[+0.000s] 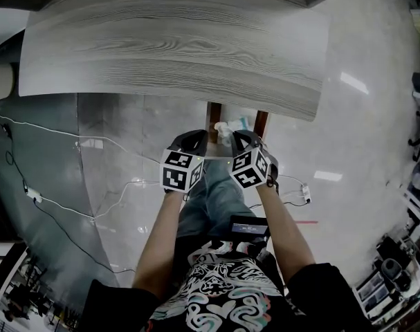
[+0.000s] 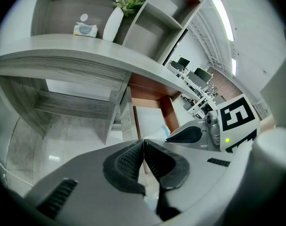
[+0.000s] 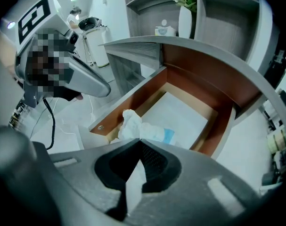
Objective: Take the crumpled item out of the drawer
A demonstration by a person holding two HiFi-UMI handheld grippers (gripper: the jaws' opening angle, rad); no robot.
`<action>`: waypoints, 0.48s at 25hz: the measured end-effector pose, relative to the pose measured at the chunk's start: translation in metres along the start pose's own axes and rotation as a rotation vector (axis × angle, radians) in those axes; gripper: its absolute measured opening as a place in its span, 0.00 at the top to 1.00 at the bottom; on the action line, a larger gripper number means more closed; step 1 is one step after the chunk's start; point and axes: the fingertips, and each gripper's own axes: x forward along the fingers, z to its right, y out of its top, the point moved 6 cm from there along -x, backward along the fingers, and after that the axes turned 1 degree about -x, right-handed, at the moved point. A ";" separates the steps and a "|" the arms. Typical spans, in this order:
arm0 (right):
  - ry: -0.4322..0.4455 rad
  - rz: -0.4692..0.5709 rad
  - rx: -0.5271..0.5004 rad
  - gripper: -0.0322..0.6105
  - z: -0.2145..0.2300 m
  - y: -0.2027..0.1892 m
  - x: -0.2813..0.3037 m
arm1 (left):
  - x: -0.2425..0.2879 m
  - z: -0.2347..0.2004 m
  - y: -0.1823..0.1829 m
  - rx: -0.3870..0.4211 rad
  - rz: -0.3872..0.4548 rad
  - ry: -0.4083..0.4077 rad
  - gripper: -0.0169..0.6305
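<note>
The right gripper view looks into the open drawer (image 3: 128, 95); the crumpled item (image 3: 133, 126) lies in its near corner at frame centre, long axis running from the white end at upper left to the blue end at lower right; in the head view the tabletop (image 1: 175, 40) hides most of this; the left gripper (image 2: 143, 142) and right gripper (image 3: 139, 142) are both pressed together with nothing between the jaws.

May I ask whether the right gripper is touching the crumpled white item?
Cannot tell. In the right gripper view the right gripper, jaws shut, overlaps the crumpled white item; neither gap nor contact shows.
</note>
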 end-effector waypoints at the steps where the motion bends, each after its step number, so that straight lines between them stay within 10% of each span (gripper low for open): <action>1: -0.004 0.002 0.002 0.94 0.000 0.000 -0.002 | -0.001 0.000 0.001 0.002 0.004 0.000 0.96; 12: -0.052 0.054 0.013 0.94 0.009 0.012 -0.034 | -0.017 0.014 0.024 0.043 0.040 0.003 0.96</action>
